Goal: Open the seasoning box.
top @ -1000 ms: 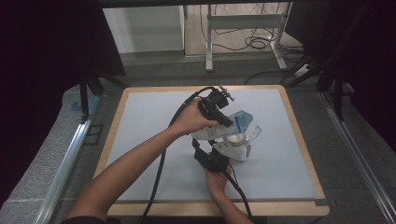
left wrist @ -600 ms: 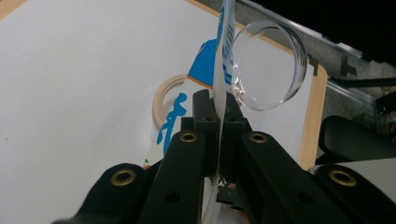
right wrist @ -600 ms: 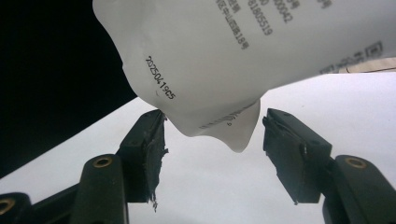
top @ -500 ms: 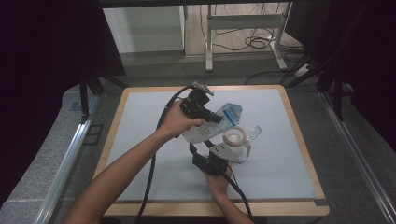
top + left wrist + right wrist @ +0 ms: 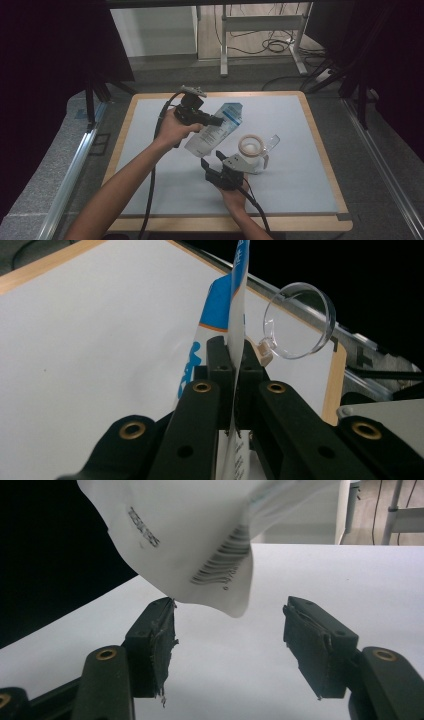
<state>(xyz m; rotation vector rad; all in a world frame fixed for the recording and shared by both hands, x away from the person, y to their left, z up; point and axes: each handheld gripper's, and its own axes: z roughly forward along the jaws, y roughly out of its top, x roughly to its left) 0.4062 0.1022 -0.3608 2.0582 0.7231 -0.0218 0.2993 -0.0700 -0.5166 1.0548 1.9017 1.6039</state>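
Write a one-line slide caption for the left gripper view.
Left tool shut on a blue-and-white pouch, with a clear round lid beyond it.

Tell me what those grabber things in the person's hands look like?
Both grippers, left and right, are black, with two flat-sided jaws and brass-coloured rivets. The left has a grey plate on top. A black cable trails from each. The forearms are bare, with no sleeves.

My table mat (image 5: 165, 165) is evenly lit amid dark surroundings, while the pouch (image 5: 200, 535) near my right camera blurs.
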